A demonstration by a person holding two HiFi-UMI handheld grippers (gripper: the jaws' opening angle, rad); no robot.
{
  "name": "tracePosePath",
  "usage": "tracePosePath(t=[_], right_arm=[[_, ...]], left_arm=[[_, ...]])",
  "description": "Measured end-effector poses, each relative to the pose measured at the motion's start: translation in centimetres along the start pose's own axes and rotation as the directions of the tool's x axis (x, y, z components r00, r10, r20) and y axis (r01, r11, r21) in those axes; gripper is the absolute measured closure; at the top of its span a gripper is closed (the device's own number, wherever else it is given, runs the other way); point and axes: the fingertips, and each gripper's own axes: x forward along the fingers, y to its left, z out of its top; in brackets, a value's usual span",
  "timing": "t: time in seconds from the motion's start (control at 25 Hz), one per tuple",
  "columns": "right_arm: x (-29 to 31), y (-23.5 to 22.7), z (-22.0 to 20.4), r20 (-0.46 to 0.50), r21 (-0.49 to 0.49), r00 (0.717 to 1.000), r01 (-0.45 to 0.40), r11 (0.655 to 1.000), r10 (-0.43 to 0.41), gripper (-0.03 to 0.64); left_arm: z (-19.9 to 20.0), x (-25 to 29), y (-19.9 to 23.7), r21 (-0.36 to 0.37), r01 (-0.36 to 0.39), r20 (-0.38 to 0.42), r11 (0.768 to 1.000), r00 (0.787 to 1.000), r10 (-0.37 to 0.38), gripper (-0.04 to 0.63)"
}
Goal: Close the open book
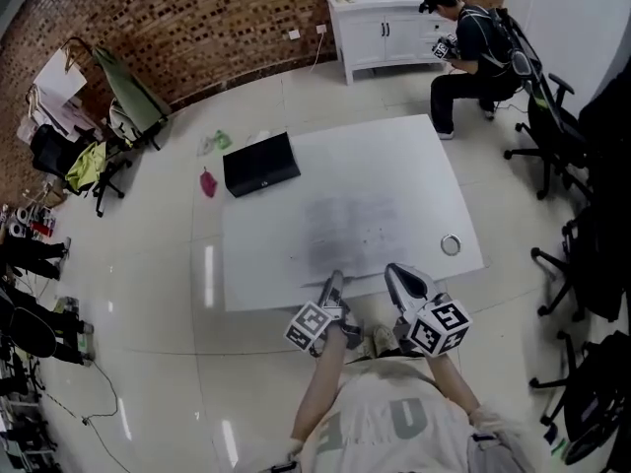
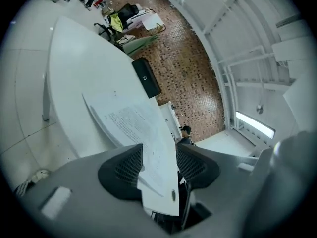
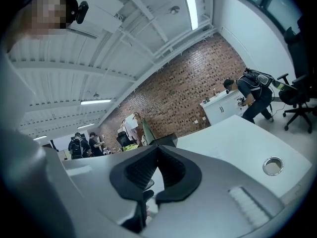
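The open book (image 1: 345,230) lies flat in the middle of the white table (image 1: 434,166), its pale pages barely standing out from the tabletop. My left gripper (image 1: 333,284) is at the book's near edge. In the left gripper view a printed page (image 2: 143,133) rises edge-on between the jaws of the left gripper (image 2: 159,151), which stand apart, with a gap beside the right pad. My right gripper (image 1: 399,276) hovers just right of it over the table's near edge. In its own view the right gripper (image 3: 157,150) has its tips together and nothing between them.
A black box (image 1: 261,164) sits on the table's far left corner. A small metal ring (image 1: 451,245) lies near the right edge. A person (image 1: 473,47) crouches by a white cabinet (image 1: 380,28) beyond the table. Office chairs (image 1: 582,225) line the right side.
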Motion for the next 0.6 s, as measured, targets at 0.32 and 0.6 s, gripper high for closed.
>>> tracePosePath(t=[0.32,0.6], right_arm=[[0.1,-1.5,-0.5,-0.013,0.013,0.999,0.032,0.999,-0.032,0.612],[0.5,-2.6,-0.4,-0.017,0.021,0.998,0.064,0.998,-0.064,0.612]], left_arm=[[-1.5,0.6,5.6,-0.188,-0.131,-0.023,0.973,0.991,0.129,0.345],[-1.6,2.1,5.8,-0.241,-0.128,-0.043,0.962,0.992,0.121,0.345]])
